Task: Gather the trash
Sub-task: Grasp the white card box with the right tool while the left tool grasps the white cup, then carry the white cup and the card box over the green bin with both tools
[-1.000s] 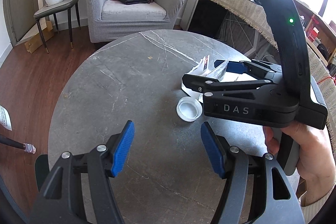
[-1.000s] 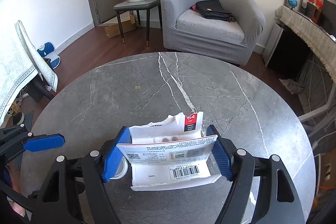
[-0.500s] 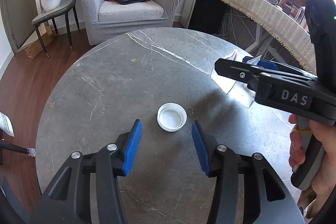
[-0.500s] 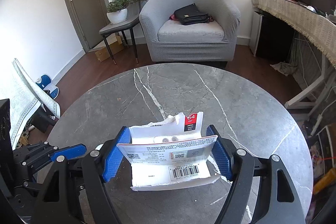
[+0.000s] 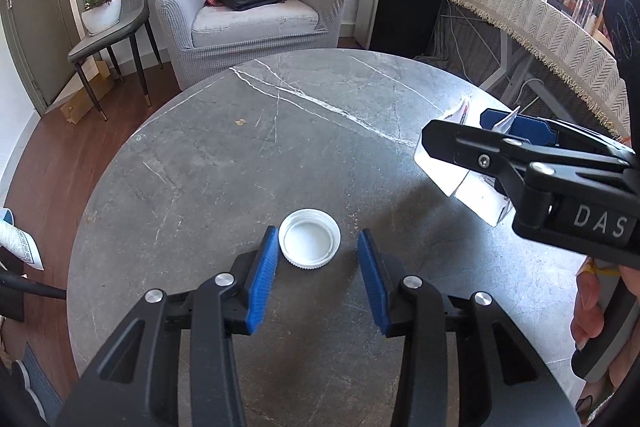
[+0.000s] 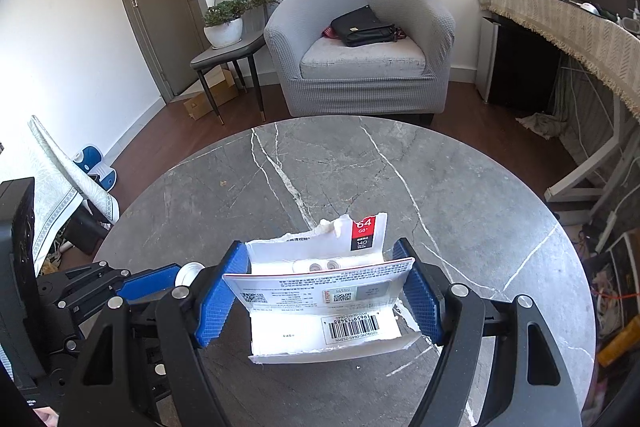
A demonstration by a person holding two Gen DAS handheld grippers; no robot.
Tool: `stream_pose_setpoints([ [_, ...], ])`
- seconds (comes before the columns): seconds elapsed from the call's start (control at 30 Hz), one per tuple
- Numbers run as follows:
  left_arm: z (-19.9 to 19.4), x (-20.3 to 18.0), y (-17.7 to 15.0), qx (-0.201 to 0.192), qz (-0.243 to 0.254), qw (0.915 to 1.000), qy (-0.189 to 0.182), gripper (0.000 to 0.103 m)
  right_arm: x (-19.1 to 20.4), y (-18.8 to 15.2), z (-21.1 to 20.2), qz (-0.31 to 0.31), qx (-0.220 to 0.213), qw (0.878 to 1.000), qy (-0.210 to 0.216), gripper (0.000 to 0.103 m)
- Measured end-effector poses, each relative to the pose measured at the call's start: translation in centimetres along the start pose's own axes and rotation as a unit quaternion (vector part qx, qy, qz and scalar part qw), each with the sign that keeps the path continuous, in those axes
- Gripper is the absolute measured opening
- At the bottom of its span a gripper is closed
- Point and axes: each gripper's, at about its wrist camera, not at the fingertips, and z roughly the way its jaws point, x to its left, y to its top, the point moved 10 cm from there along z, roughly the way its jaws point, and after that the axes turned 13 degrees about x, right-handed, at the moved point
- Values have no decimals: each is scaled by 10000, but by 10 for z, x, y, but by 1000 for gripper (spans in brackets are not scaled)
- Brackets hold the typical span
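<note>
My left gripper (image 5: 316, 279) has slid forward over the table (image 5: 200, 163) and its jaws have just been closing, so the white bottle cap (image 5: 310, 244), which sat ahead of the tips a second ago, now lies between my blue pads. The left pad is about at its rim, the right pad a gap away, so there's no grip yet; I reckon a little more squeeze picks it up. The cap is round with no long axis, lying flat with its open side up. My right gripper (image 6: 324, 293) is clamped across the torn card packaging (image 6: 326, 303), long edge spanning pad to pad, torn end pointing away from me.
</note>
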Motion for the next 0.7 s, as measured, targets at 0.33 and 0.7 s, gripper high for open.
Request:
stream_pose_setpoints([
  [0.33,5,2,10,-153,-139,9994,282,34,-11,-10,-3,-60,43,9998,-184,76],
  [0.7,-4,3,6,-281,-98,9994,200,32,-10,-15,-5,-129,183,9995,-209,76],
])
